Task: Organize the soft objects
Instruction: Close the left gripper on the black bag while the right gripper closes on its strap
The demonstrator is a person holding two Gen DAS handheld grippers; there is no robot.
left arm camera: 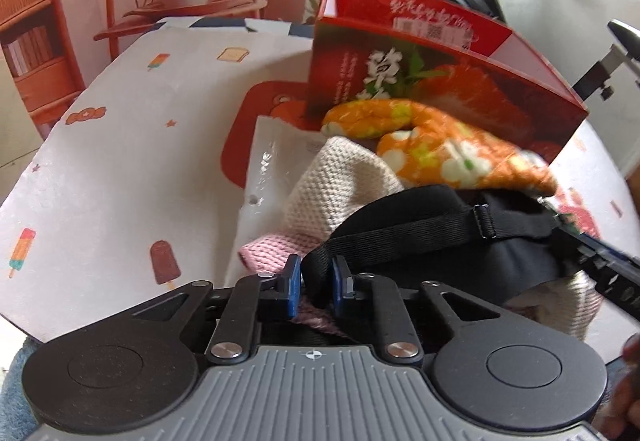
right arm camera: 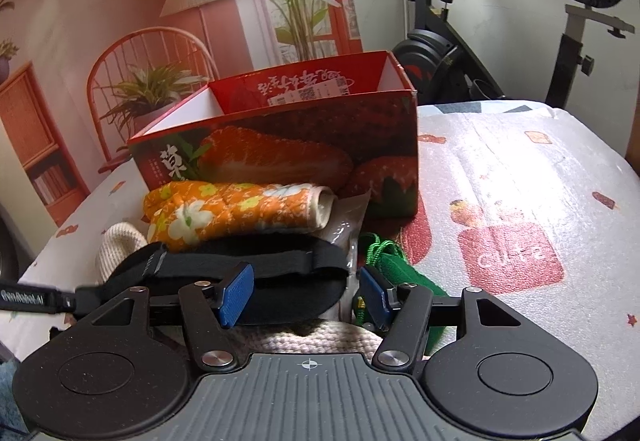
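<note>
Left wrist: left gripper [left arm camera: 316, 287] pinches black webbing strap [left arm camera: 400, 237] of black padded eye mask [left arm camera: 440, 217], likely to lift it toward red strawberry-print cardboard box [left arm camera: 440, 81]. Right wrist: right gripper [right arm camera: 306, 295] fingers wide, holding nothing, over pile; orange floral quilted mitt [right arm camera: 236, 213] against box.

— Looks like a home, a lived-in room rather than a lab or shop.

— Shown by what?

— Exercise bike [right arm camera: 472, 41] parked just past the far edge of the desk [right arm camera: 520, 169]. Cheerful cloth over that desk, printed with ice lollies [left arm camera: 164, 265] and toast.

— And behind the far left corner?

— Only a printed backdrop [right arm camera: 132, 21]: orange wicker chair, potted plants, lamp, bookshelf, all flat. Staged to seem cosy. Strawberry gift box [right arm camera: 280, 137] and piled soft household bits near the middle.
</note>
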